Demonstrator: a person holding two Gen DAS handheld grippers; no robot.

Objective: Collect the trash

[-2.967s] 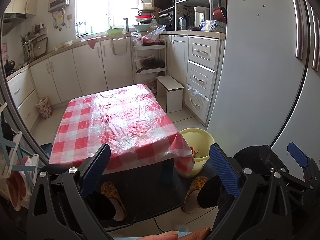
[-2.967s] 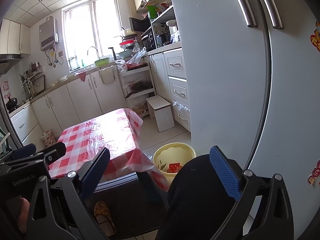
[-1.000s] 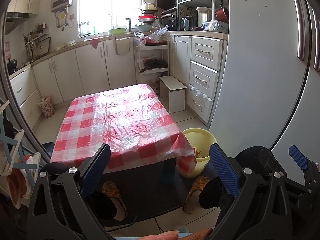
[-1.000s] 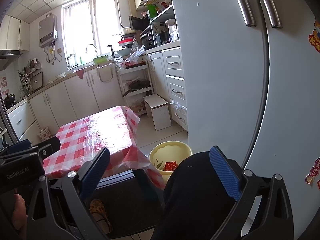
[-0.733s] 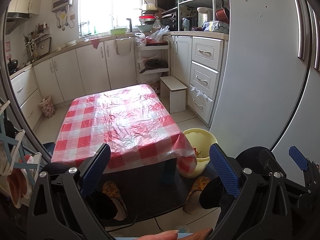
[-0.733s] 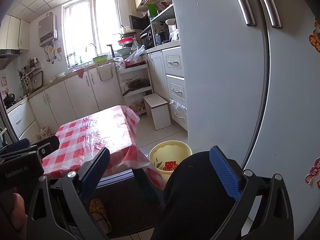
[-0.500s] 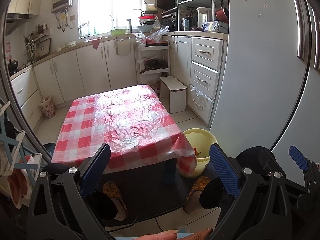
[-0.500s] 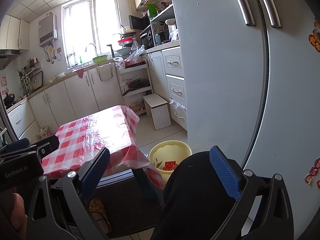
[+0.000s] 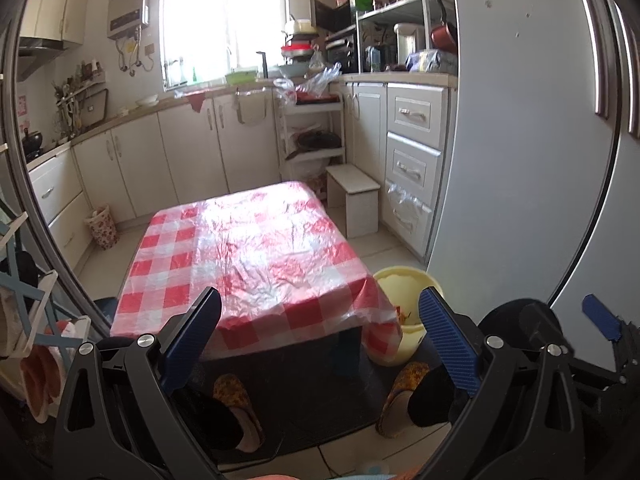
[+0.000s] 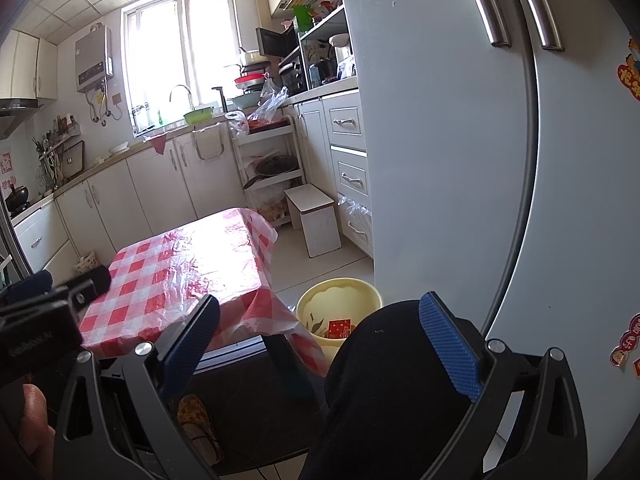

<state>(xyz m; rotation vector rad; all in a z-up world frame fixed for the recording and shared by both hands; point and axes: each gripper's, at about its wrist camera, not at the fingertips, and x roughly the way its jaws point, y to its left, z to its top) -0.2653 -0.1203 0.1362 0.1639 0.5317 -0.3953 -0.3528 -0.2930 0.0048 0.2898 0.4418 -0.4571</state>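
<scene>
A yellow bucket (image 9: 404,280) stands on the floor at the low table's right corner, beside the fridge. It shows again in the right wrist view as the yellow bucket (image 10: 340,300), with a red wrapper (image 10: 339,328) and other scraps inside. The low table (image 9: 248,256) carries a red-and-white checked cloth under clear plastic. My left gripper (image 9: 320,336) is open, held above the table's near edge with nothing between its fingers. My right gripper (image 10: 320,340) is open too, over a black-clad knee (image 10: 384,380).
A grey fridge (image 9: 520,140) fills the right side. White cabinets (image 9: 192,160) run along the back wall, with a small white stool (image 9: 354,200) and a shelf rack (image 9: 312,136) near them. Slippered feet (image 9: 236,412) rest on a dark mat under the table.
Both views have shifted only slightly; the grippers stay open and nothing on the table or in the bucket has moved.
</scene>
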